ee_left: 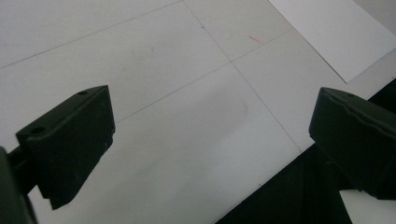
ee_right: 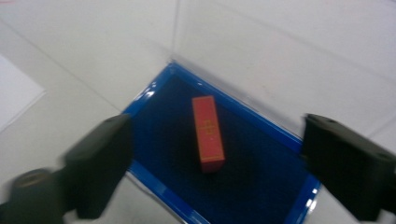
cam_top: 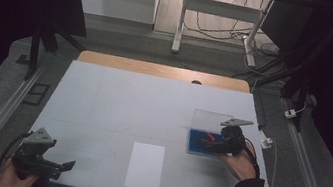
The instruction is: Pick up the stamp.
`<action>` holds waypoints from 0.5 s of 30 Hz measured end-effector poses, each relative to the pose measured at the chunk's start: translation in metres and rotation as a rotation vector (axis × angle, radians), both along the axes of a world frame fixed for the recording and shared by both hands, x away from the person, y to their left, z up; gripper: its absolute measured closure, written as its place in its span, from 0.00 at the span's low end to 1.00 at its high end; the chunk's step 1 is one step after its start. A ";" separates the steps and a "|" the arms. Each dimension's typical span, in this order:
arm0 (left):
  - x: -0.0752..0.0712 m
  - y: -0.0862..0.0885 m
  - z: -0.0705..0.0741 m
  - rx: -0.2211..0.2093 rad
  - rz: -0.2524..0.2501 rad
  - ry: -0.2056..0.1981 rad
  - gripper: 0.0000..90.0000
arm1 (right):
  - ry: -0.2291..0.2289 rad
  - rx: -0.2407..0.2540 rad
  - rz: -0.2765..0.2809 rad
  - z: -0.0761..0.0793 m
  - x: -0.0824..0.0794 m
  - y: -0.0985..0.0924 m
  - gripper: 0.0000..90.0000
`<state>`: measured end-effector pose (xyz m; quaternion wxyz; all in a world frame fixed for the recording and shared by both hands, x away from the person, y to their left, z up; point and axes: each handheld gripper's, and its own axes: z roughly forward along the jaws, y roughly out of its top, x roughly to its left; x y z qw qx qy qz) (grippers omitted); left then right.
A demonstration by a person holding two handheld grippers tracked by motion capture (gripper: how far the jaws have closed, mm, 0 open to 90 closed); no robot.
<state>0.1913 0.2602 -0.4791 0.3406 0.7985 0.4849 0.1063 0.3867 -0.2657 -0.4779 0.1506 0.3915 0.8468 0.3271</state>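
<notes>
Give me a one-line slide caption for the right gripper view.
Open right gripper poised above a red block lying in a blue-lined tray with its clear lid raised.

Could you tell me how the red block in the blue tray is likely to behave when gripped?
The red block looks rigid and flat-sided, so it probably won't roll. It lies flat on the blue tray, so it seems unlikely to tip. Its glossy faces might slip between the right gripper pads.

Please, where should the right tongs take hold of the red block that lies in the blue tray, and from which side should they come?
Probably across the middle of the red block, on its two long sides, coming straight down from above. It lies flat on the blue tray, long and narrow, with free space on both long sides. The right tongs already stand open over it, wider than the block.
</notes>
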 end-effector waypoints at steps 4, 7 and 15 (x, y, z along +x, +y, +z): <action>0.000 0.000 0.000 0.000 -0.001 0.001 0.01 | 0.013 -0.007 0.018 0.000 0.002 -0.001 0.42; 0.000 0.000 0.000 0.002 -0.001 0.002 0.01 | 0.035 -0.001 0.027 0.001 0.004 -0.001 0.52; 0.000 -0.001 0.000 0.009 -0.006 0.004 0.01 | 0.050 -0.016 0.052 0.001 0.008 0.002 0.73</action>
